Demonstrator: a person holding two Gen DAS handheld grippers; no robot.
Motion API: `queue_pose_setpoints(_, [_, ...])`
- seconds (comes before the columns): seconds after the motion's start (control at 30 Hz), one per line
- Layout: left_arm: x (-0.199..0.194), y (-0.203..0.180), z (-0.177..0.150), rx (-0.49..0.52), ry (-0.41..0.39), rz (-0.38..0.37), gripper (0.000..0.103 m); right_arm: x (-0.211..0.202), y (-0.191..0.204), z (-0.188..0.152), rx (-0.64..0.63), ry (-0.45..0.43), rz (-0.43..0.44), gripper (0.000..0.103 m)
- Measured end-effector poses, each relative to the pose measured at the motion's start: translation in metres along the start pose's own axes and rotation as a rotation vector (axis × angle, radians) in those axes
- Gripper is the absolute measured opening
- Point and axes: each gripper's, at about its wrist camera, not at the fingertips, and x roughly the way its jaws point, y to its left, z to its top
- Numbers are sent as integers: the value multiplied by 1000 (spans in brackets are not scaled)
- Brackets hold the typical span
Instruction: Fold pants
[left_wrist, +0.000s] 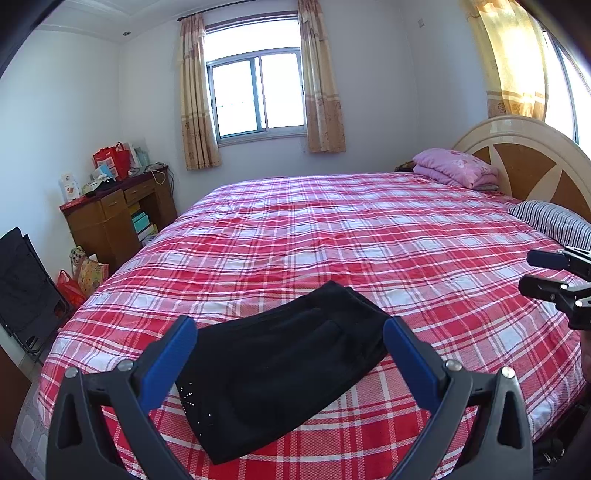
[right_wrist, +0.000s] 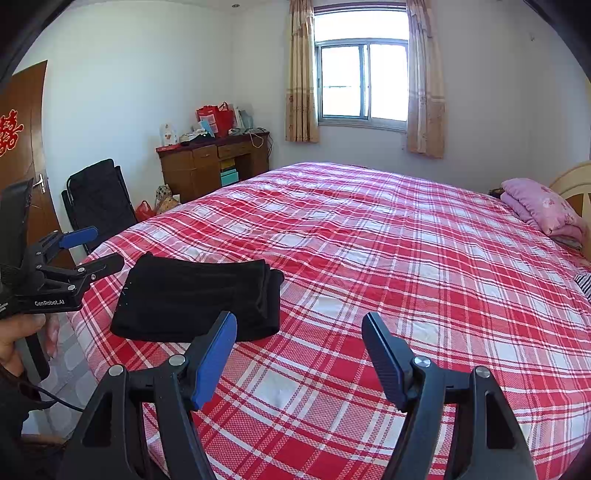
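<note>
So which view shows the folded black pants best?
The left wrist view: the folded black pants lie centred between its open fingers, sequin dots visible. The right wrist view shows them off to the left, flatter, one blue finger covering their near edge.

Folded black pants (right_wrist: 195, 297) lie on the plaid bed (right_wrist: 369, 258), both grippers apart.

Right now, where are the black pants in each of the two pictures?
Left wrist view: the pants lie folded on the bed's near edge, low centre, framed between the open left gripper's fingers.
Right wrist view: the pants lie left of centre, beyond the open right gripper's left finger.
Shared landmark: the window on the far wall, beyond the bed.
</note>
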Motion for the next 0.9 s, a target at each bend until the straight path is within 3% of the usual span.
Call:
queue_pose_setpoints(0.5, [5,5,-2,-39,12,-5,103,0,-1,0,-8,-5,-16,72])
queue_pose_setpoints(0.67, [11,5,-5,-29,31,63,103,1,0,-1,-19,-5,-26,72])
queue_pose_setpoints(0.9, [13,7,-7,-22,33,92,103,1,4,-1,-31,-6,-32,72])
